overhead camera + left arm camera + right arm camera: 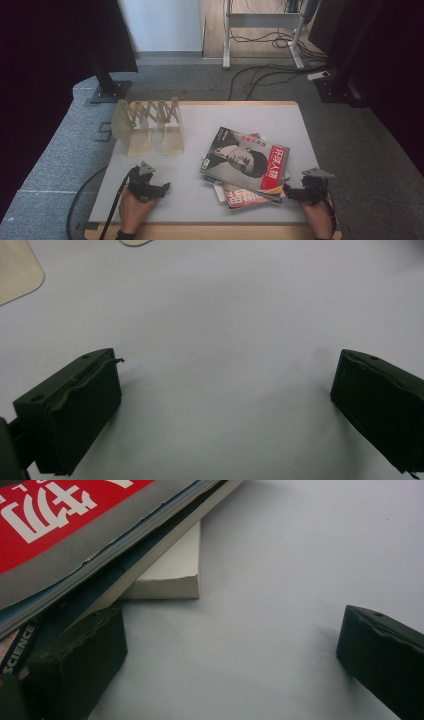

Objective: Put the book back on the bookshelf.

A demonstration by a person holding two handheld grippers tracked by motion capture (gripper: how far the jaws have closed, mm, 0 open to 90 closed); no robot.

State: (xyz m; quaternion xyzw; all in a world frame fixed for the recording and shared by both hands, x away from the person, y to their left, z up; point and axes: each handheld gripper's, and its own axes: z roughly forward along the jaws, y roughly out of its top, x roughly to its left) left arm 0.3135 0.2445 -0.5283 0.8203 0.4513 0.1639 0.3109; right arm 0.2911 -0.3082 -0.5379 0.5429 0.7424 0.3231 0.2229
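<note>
Two claws: both rest low on the grey bench (150, 200) with jaws spread wide and nothing between them.
Left claw (162, 189): sits on bare bench, well apart from the magazines.
Right claw (290, 192): just beside the near right corner of the magazine stack (245, 165); one jaw lies against the lower edges.
Stack: several magazines, askew, the red-and-grey cover (75, 520) on top, right of the bench's middle.
Rack: the folding file rack (150, 125) stands at the far left, slots open.
Step, judged: lifting the top magazine.
Advice: slide one jaw under the overhanging cover edge alone, close gently, and lift slowly so lower issues stay put.
</note>
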